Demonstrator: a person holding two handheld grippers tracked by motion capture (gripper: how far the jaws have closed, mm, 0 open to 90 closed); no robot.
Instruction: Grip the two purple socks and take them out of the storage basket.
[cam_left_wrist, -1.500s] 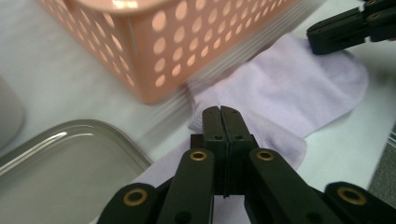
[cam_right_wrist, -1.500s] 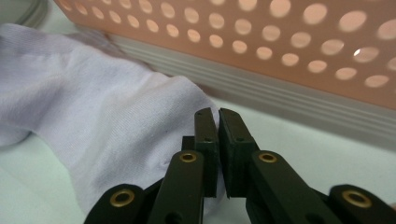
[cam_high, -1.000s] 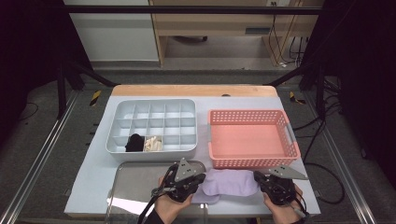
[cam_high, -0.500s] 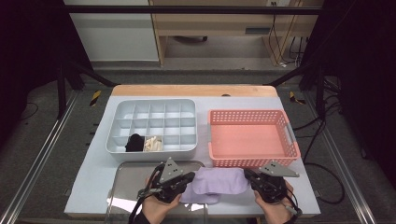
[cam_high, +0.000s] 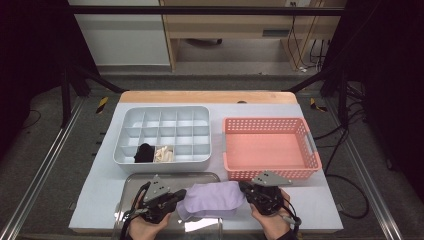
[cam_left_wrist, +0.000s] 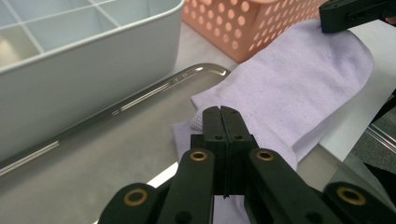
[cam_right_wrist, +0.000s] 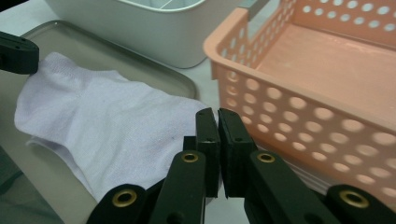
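A lavender sock (cam_high: 212, 199) is stretched flat between both grippers, partly over the metal tray (cam_high: 131, 184) at the table's front edge. My left gripper (cam_high: 177, 197) is shut on its left end, where the fabric (cam_left_wrist: 289, 88) shows doubled ahead of the closed jaws (cam_left_wrist: 220, 112). My right gripper (cam_high: 245, 192) is shut on the other end. In the right gripper view the sock (cam_right_wrist: 107, 126) spreads left from the pinching jaws (cam_right_wrist: 217, 114), with the left gripper's jaw tip (cam_right_wrist: 16, 51) at its far end.
A grey compartment organiser (cam_high: 162, 112) stands behind the tray, holding a black item (cam_high: 144, 152) and a cream item (cam_high: 162, 154) in its front row. An empty pink basket (cam_high: 270, 175) stands just beyond the right gripper, its wall (cam_right_wrist: 289, 121) close.
Both grippers have moved left along the front edge with the sock between them, bringing it further over the tray.
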